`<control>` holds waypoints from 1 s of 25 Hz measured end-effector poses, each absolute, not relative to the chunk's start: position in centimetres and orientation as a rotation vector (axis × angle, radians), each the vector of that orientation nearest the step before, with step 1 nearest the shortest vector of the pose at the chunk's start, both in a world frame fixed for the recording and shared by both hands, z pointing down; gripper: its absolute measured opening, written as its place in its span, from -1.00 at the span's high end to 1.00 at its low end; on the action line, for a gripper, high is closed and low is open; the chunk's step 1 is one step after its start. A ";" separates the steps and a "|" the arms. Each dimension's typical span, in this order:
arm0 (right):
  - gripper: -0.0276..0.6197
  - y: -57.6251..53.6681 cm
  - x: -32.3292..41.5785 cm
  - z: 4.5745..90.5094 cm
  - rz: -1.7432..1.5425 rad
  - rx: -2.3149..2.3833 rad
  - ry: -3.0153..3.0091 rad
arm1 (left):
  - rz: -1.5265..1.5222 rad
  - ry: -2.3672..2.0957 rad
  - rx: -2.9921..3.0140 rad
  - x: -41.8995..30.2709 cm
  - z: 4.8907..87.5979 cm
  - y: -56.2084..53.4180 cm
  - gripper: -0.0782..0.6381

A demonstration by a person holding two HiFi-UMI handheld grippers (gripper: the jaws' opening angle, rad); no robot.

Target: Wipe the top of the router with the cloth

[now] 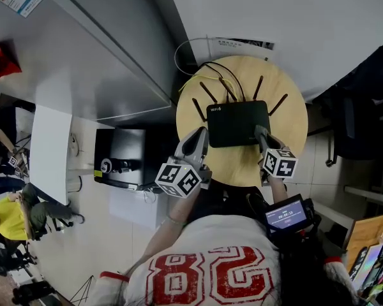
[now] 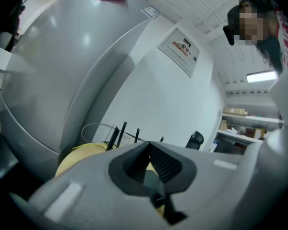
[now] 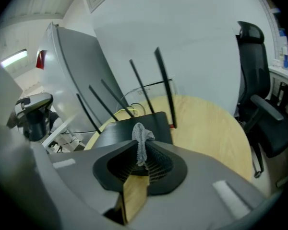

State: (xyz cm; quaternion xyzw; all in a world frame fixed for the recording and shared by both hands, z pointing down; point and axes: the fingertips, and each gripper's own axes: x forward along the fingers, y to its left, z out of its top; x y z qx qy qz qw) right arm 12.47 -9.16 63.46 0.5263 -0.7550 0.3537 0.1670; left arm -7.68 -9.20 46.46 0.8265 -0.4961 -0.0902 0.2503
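A black router (image 1: 237, 123) with several upright antennas lies in the middle of a round wooden table (image 1: 287, 94). My right gripper (image 1: 262, 134) sits at the router's near right corner. In the right gripper view that gripper (image 3: 143, 150) is shut on a small grey cloth (image 3: 142, 143), which sticks up between the pads just short of the router (image 3: 134, 126). My left gripper (image 1: 199, 138) is at the router's near left corner. In the left gripper view its jaws (image 2: 150, 145) are shut on nothing, with antennas (image 2: 118, 134) and the table edge (image 2: 79, 157) beyond.
A grey partition (image 1: 83, 62) runs along the left of the table, with a black box (image 1: 118, 155) and a white desk (image 1: 50, 152) below it. Cables (image 1: 198, 50) loop behind the router. A black office chair (image 3: 259, 95) stands to the right. A small screen (image 1: 286, 215) hangs at the person's waist.
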 end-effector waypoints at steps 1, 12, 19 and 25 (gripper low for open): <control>0.79 -9.0 10.8 63.3 0.996 1.441 -2.182 | -0.246 -1.355 2.249 -7.8 46.4 -9.1 0.79; 0.79 -5.3 -4.9 63.2 0.859 0.855 -2.377 | -0.264 -1.475 2.194 -11.5 46.0 -7.8 0.79; 0.79 -4.9 -3.7 64.3 0.872 0.869 -2.338 | -0.271 -1.505 2.170 -12.4 46.2 -7.5 0.79; 0.79 -5.6 1.9 64.4 0.938 1.062 -2.285 | -0.267 -1.451 2.191 -10.7 46.4 -7.7 0.79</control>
